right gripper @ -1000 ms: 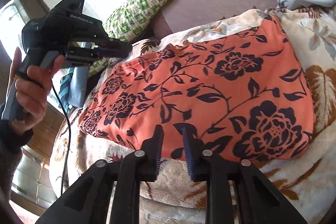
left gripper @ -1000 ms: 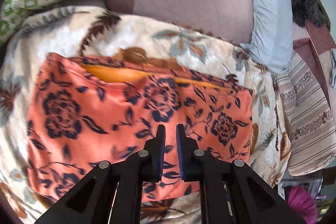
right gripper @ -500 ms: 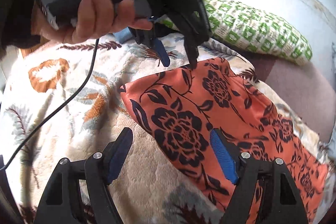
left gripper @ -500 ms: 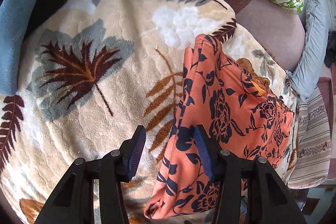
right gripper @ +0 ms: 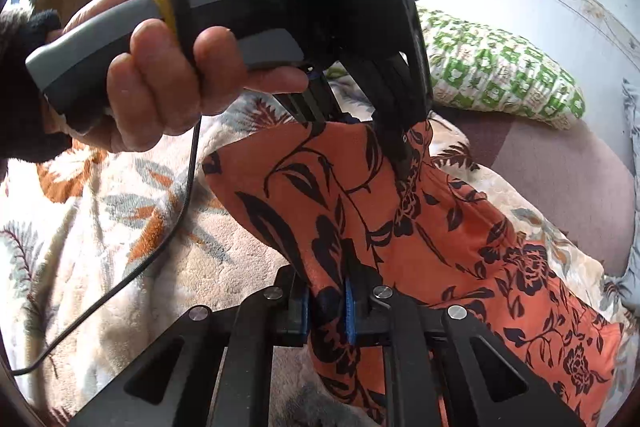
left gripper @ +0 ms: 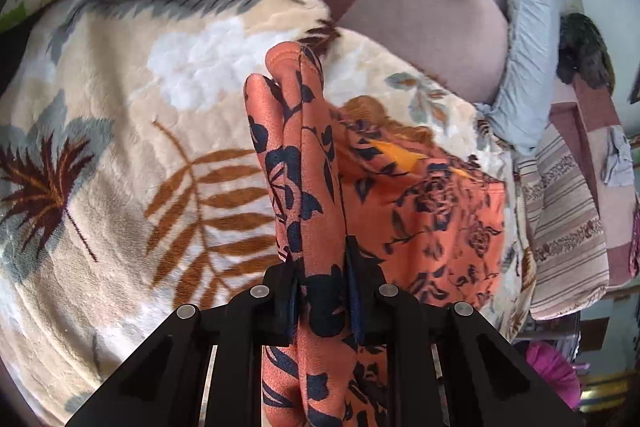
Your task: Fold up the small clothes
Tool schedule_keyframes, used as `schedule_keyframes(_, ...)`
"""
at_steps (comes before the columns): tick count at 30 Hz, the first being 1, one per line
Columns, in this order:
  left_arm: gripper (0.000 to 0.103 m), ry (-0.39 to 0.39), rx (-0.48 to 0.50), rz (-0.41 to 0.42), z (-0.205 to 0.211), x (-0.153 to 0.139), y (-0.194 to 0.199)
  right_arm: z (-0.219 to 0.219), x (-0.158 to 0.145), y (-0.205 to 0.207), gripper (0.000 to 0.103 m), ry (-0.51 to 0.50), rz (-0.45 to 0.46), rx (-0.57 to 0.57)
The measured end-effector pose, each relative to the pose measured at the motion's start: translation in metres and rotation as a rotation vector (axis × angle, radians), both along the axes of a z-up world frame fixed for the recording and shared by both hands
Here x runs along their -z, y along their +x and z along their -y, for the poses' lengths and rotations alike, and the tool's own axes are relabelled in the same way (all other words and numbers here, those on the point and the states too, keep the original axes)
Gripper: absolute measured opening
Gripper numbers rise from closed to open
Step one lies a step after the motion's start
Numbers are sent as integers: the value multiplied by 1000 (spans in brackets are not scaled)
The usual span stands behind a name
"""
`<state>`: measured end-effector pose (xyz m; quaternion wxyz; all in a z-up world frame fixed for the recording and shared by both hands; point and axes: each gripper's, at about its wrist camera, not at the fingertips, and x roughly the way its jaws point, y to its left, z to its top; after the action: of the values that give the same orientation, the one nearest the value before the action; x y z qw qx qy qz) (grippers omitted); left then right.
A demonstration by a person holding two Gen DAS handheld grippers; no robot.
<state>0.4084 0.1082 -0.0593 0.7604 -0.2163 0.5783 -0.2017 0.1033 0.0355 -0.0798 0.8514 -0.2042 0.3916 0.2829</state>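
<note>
While jaws close, both pinch cloth | left hand-held gripper (left gripper: 323, 294) | right hand-held gripper (right gripper: 326, 307) | orange floral garment (right gripper: 400, 227)

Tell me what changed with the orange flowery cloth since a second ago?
Both grippers swung to one end of the orange floral garment, opened, and are now closing on its edge: the left gripper and the right gripper each pinch a bunched fold, lifting that end. The leaf-print blanket and green patterned pillow stayed put.

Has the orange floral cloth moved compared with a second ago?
Yes. The orange floral cloth lay flat on the leaf-print blanket; now its left edge is pinched up off it.
</note>
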Motion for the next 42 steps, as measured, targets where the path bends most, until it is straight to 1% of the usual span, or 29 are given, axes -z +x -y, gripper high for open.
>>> schedule_keyframes(3,17,-3,58,75,38,-36,-11,28,-30,-4,11,81,1,74)
schedule_keyframes(5,17,-23,103,111,68,-57,-21,55,-48,-6,10,128,-3,132)
schedule_keyframes(8,18,-72,176,143,118,-72,-32,104,-68,-14,10,194,-35,224)
schedule_keyframes(9,18,-82,199,135,138,-69,-33,123,-71,-18,10,221,-55,259)
schedule_keyframes(11,18,-75,237,99,180,-50,-32,162,-68,-24,10,263,-112,331)
schedule_keyframes(12,19,-57,244,75,200,-36,-29,181,-63,-27,10,283,-149,368)
schedule_keyframes(14,19,-12,226,-6,232,-2,-23,218,-42,-26,12,330,-250,446)
schedule_keyframes(15,19,23,209,-47,243,16,-19,233,-30,-24,13,364,-319,472)
schedule_keyframes(16,19,60,185,-80,252,30,-16,246,-20,-24,19,386,-356,506)
schedule_keyframes(17,19,94,167,-100,257,40,-16,257,-15,-25,28,398,-368,531)
schedule_keyframes(18,20,123,160,-108,262,43,-15,264,-13,-25,31,417,-385,528)
schedule_keyframes(19,20,141,161,-108,264,41,-14,270,-14,-26,32,439,-395,517)
schedule_keyframes(20,21,154,170,-108,265,35,-13,276,-16,-26,38,463,-400,504)
schedule_keyframes(21,26,165,182,-110,266,27,-13,282,-19,-26,43,497,-412,491)
schedule_keyframes(22,33,166,191,-115,267,17,-12,289,-22,-25,53,541,-422,491)
schedule_keyframes(23,37,155,197,-120,265,7,-11,297,-25,-24,60,587,-428,496)
schedule_keyframes(25,55,143,186,-98,257,-19,-7,312,-27,-22,63,689,-438,510)
schedule_keyframes(27,63,187,175,-57,255,-36,-4,324,-26,-18,65,767,-454,530)
schedule_keyframes(28,64,214,177,-43,260,-40,-4,329,-25,-16,67,793,-459,543)
schedule_keyframes(29,64,247,184,-42,265,-40,-3,335,-24,-16,72,817,-464,554)
schedule_keyframes(31,64,325,208,-65,281,-33,0,341,-15,-9,72,841,-490,586)
schedule_keyframes(33,62,433,221,-85,312,-22,2,342,-2,0,72,842,-530,610)
schedule_keyframes(35,56,541,233,-71,334,-10,7,336,7,8,72,857,-571,607)
schedule_keyframes(36,46,580,232,-72,344,-3,10,333,12,11,72,877,-592,591)
schedule_keyframes(37,46,608,227,-80,350,1,11,329,16,15,72,899,-620,559)
schedule_keyframes(39,46,664,223,-96,358,15,17,321,23,20,72,889,-650,533)
schedule_keyframes(40,38,687,219,-102,361,23,19,317,25,22,72,886,-654,509)
schedule_keyframes(41,30,696,218,-110,364,29,20,312,27,24,61,861,-646,495)
schedule_keyframes(42,22,687,214,-116,367,34,20,309,28,25,50,827,-626,491)
